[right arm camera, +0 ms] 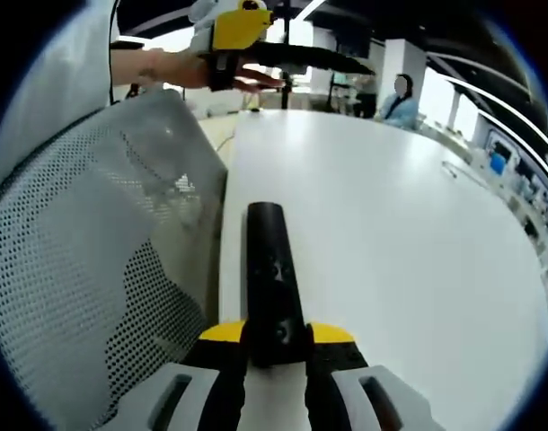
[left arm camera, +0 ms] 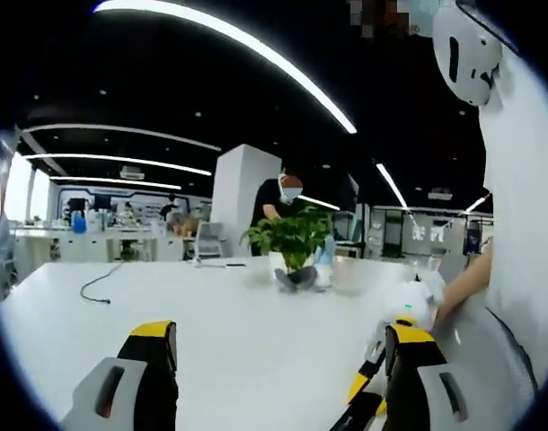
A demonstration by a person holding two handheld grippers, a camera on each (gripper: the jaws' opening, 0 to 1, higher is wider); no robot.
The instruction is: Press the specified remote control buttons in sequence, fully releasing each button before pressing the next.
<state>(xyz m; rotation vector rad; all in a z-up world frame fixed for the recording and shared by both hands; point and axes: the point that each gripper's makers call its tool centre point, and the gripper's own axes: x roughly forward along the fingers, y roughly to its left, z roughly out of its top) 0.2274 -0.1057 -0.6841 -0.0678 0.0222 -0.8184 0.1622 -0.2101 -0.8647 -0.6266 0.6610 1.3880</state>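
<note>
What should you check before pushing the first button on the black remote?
1. Remote control held: ok, right gripper has its jaws closed on its near end.
2. Buttons facing up: ok, they show on top.
3. Left gripper free to press: ok, jaws apart, nothing between them.
4. Left gripper near the buttons: not ok, it is raised well beyond the remote.
5. Which button comes first: cannot tell, labels too small.

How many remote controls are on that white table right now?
1. The black remote control is clamped between the right gripper jaws, over the white table near its edge. Others may lie out of view.
</note>
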